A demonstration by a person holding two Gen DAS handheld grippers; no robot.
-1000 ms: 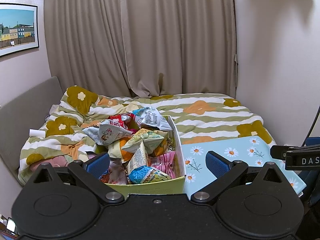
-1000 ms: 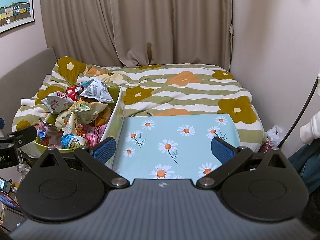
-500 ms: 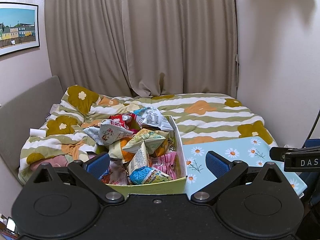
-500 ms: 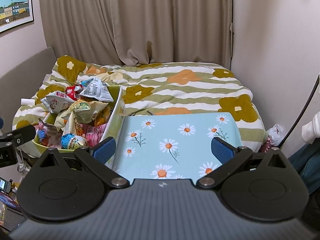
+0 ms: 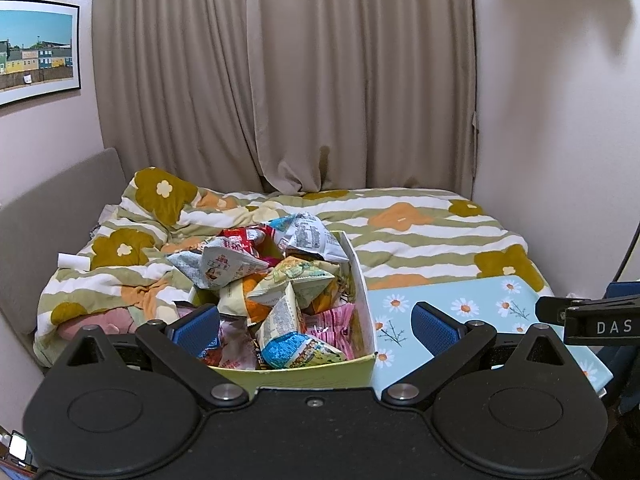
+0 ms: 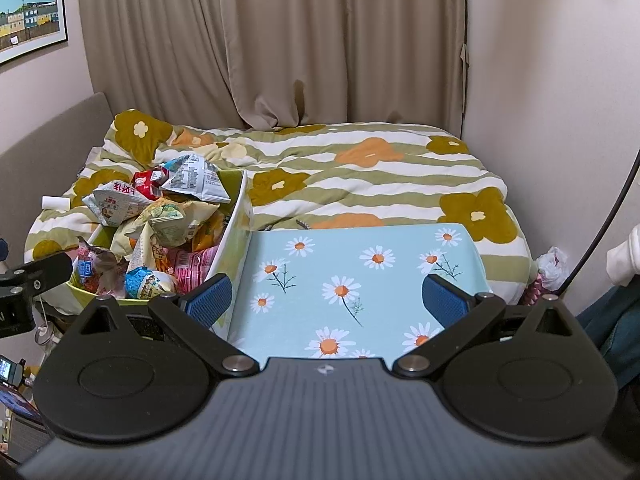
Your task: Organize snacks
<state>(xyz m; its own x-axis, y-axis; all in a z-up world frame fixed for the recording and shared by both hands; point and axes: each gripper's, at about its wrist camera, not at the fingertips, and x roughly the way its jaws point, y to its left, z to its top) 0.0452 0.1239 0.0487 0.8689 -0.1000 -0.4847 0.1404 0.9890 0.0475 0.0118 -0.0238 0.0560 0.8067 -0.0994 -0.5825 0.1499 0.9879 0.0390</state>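
Note:
A yellow-green box [image 5: 312, 374] heaped with several crumpled snack packets [image 5: 288, 280] sits on the near left of the bed; it also shows in the right wrist view [image 6: 236, 216]. A light blue daisy-print board [image 6: 352, 280] lies flat to its right, also in the left wrist view [image 5: 472, 312]. My left gripper [image 5: 316, 324] is open and empty, held just before the box's near wall. My right gripper [image 6: 326, 300] is open and empty, above the near edge of the board.
The bed carries a striped flower quilt [image 6: 360, 168] with a small white roll [image 6: 54, 203] at its left. Curtains [image 5: 280, 80] hang behind. A wall [image 6: 560, 120] stands close on the right, with a black cable [image 6: 612, 216] and a headboard [image 5: 52, 200] on the left.
Both grippers have drifted very slightly, the view edging a little back and up. The snacks, box and board have not moved.

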